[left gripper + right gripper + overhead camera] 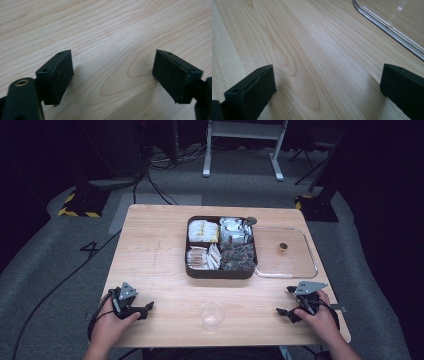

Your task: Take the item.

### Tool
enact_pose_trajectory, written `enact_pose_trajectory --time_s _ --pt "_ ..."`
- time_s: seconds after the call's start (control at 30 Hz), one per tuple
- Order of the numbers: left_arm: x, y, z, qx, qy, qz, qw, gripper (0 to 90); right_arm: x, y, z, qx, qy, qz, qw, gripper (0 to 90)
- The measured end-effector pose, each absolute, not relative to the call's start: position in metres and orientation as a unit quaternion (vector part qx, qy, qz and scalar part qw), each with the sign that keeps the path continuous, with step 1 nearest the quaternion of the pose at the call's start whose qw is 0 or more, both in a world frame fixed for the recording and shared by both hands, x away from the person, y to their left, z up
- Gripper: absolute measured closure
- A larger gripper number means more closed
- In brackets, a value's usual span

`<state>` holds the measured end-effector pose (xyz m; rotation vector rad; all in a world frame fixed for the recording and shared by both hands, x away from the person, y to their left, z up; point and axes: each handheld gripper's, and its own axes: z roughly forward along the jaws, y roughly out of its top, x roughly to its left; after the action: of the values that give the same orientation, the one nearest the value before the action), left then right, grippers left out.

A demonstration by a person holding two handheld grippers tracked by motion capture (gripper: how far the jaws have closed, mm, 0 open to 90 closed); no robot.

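Now, line by line
Tabletop [155, 270]: pale wood, carrying everything listed
Left gripper [145, 310]: near left corner, held in a hand [107, 327], resting low on the wood; fingers [56, 75] spread wide, nothing between them but bare grain
Right gripper [283, 312]: near right corner, held in the other hand [320, 320]; fingers [252, 92] spread wide, holding nothing
Box [220, 272]: dark, four compartments of wrapped packets, centre, toward the far side
Lid [300, 265]: clear, flat on the wood, touching the box's right side; its rim [387, 25] shows just beyond the right gripper
Knob [283, 248]: small, dark, on the lid
Cup [212, 316]: clear, upright, near edge, between the grippers
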<state>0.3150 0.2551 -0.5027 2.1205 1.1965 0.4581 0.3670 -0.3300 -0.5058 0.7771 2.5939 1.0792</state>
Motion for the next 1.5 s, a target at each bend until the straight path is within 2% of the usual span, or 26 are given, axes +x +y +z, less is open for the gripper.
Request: enact_pose_trajectory --time_s 0.1,0.3,0.53,0.63,0.7,1.0,1.1,1.5 --pt "0.315 0.252 -0.5 0.81 0.46 0.173 0.32 27.9 0.367 -0.33 -0.506 0.265 0.884 0.368 0.113 0.1" --pt "0.314 0.238 -0.485 0.804 0.484 0.16 0.306 28.8 0.367 -0.33 -0.506 0.264 0.884 0.368 0.113 0.1" --pt "0.318 0.218 -0.458 0.789 0.496 0.159 0.326 30.2 0.367 -0.33 -0.506 0.264 0.884 0.368 0.113 0.1" --pt "0.321 0.208 -0.446 0.789 0.504 0.156 0.315 30.6 0.367 -0.33 -0.506 0.264 0.884 0.368 0.113 0.1" --pt "0.323 0.201 -0.439 0.793 0.503 0.164 0.303 30.3 0.367 -0.33 -0.506 0.265 0.884 0.368 0.114 0.1" --pt "0.338 0.178 -0.411 0.771 0.516 0.182 0.326 31.4 0.362 -0.329 -0.506 0.285 0.878 0.366 0.122 0.5" --pt "0.341 0.167 -0.407 0.767 0.514 0.196 0.331 31.7 0.359 -0.329 -0.506 0.298 0.873 0.364 0.127 0.8" --pt "0.367 0.143 -0.388 0.776 0.493 0.198 0.34 32.2 0.362 -0.326 -0.506 0.3 0.872 0.365 0.127 0.8"
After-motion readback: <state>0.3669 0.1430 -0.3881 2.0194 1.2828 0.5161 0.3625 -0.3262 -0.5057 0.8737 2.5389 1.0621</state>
